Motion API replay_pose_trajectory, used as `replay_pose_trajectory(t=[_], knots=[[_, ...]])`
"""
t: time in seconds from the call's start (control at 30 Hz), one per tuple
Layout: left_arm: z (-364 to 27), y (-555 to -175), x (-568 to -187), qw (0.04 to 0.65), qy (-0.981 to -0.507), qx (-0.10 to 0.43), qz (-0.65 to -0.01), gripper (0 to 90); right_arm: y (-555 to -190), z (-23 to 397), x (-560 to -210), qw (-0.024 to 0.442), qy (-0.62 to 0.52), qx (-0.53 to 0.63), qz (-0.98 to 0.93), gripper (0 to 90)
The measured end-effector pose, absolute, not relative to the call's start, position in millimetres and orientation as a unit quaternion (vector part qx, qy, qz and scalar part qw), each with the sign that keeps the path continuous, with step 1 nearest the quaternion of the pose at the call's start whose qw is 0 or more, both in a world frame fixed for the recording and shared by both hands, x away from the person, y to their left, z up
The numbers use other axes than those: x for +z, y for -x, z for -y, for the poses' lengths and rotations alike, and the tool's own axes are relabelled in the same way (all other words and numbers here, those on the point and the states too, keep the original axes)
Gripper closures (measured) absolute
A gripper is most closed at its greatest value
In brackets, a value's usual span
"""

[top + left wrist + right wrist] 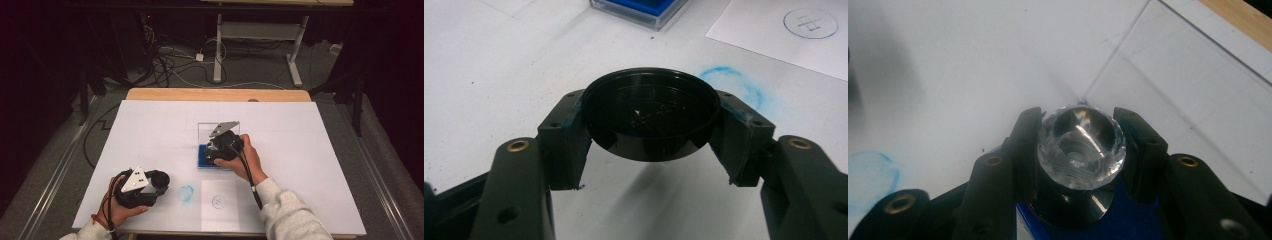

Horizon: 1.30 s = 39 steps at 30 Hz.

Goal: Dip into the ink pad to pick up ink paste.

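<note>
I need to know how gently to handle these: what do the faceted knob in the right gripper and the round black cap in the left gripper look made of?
The faceted clear knob looks like glass or clear acrylic: see-through, with sharp glinting facets. The round black cap looks like glossy moulded plastic, with a thin rim and soft reflections inside.

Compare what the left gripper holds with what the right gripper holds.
The black cap is opaque, shallow and hollow, while the clear faceted knob is see-through and rounded. The cap hangs above bare white table; the knob sits over the blue ink pad. Both are round and clamped between fingers.
</note>
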<state>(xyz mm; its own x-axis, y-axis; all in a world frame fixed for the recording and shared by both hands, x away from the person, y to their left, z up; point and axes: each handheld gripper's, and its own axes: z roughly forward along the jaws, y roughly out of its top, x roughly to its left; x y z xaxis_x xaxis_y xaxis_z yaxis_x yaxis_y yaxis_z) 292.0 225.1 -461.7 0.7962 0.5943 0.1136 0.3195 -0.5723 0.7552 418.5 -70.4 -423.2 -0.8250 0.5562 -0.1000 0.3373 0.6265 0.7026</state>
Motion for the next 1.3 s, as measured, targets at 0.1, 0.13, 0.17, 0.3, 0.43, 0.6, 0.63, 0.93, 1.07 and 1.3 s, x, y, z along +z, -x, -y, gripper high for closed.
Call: replay_pose_trajectory(t=[0.1, 0.13, 0.17, 0.3, 0.43, 0.6, 0.63, 0.93, 1.07, 1.3], knots=[[-224.6, -292.2, -461.9, 0.380, -0.868, 0.181, -0.264, 36.8, -419.6, 71.0, -426.5, 0.151, -0.253, 0.351, -0.889, 57.5], [-224.5, -292.4, -461.9, 0.380, -0.868, 0.181, -0.264, 36.8, -419.8, 71.0, -427.4, 0.152, -0.253, 0.352, -0.888, 57.5], [-224.4, -292.6, -461.9, 0.378, -0.869, 0.182, -0.263, 36.8, -419.7, 71.1, -427.7, 0.151, -0.255, 0.353, -0.887, 57.5], [-223.4, -292.8, -462.3, 0.378, -0.870, 0.179, -0.261, 36.8, -420.4, 72.8, -428.9, 0.149, -0.252, 0.358, -0.887, 57.5], [-223.2, -292.7, -462.6, 0.378, -0.870, 0.179, -0.261, 36.8, -419.1, 77.2, -431.9, 0.145, -0.259, 0.368, -0.881, 57.5], [-222.4, -291.9, -462.4, 0.376, -0.872, 0.178, -0.259, 36.8, -415.6, 78.5, -433.8, 0.154, -0.256, 0.373, -0.878, 57.5], [-222.4, -291.9, -462.4, 0.377, -0.871, 0.179, -0.259, 36.8, -415.4, 78.6, -434.1, 0.154, -0.257, 0.373, -0.878, 57.5], [-222.9, -291.7, -462.8, 0.378, -0.871, 0.178, -0.259, 36.8, -417.3, 77.7, -434.1, 0.153, -0.259, 0.372, -0.878, 57.5], [-221.7, -291.9, -462.8, 0.377, -0.872, 0.178, -0.258, 36.8, -416.5, 76.5, -433.9, 0.158, -0.256, 0.368, -0.880, 57.4], [-221.0, -292.1, -462.9, 0.376, -0.873, 0.176, -0.256, 36.8, -415.5, 77.1, -434.6, 0.162, -0.253, 0.368, -0.880, 57.4]])
